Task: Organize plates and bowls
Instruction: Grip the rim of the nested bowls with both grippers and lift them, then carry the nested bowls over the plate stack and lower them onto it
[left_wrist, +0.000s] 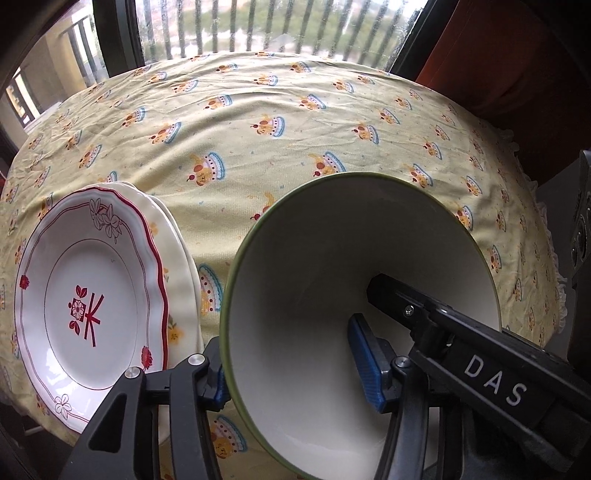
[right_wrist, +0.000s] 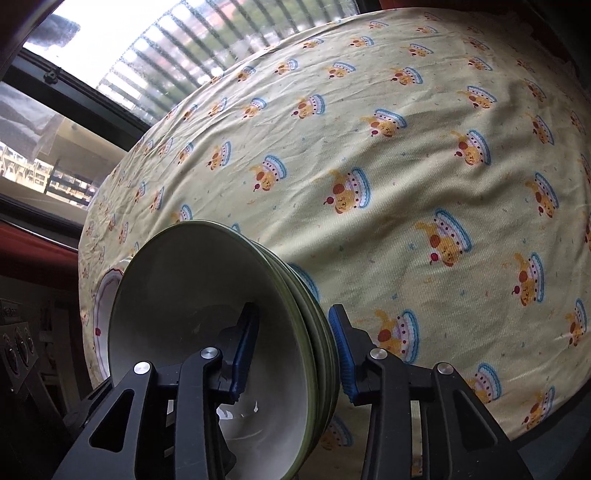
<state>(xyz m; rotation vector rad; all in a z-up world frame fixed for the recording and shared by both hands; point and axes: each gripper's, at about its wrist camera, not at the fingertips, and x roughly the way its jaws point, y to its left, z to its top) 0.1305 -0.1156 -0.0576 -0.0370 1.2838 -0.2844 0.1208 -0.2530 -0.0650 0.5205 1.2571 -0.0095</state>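
- Worktop (left_wrist: 295, 122) w/ yellow cloth: upper and right parts of both views bare, lots of room; far edge runs along window (left_wrist: 258, 29) at top.
- Plates (left_wrist: 88, 295) stacked at left, just beside bowl stack (left_wrist: 332, 266); gap slim.
- Left tongs (left_wrist: 295, 373) point steeply down, straddling top bowl's near-left rim, pads (left_wrist: 364, 363) on it – holding bowl.
- Right tongs (right_wrist: 295, 354) also steep, straddling stack's right rims; outer pad just off – narrow, not gripping.
- Bowls nested, mouths up.
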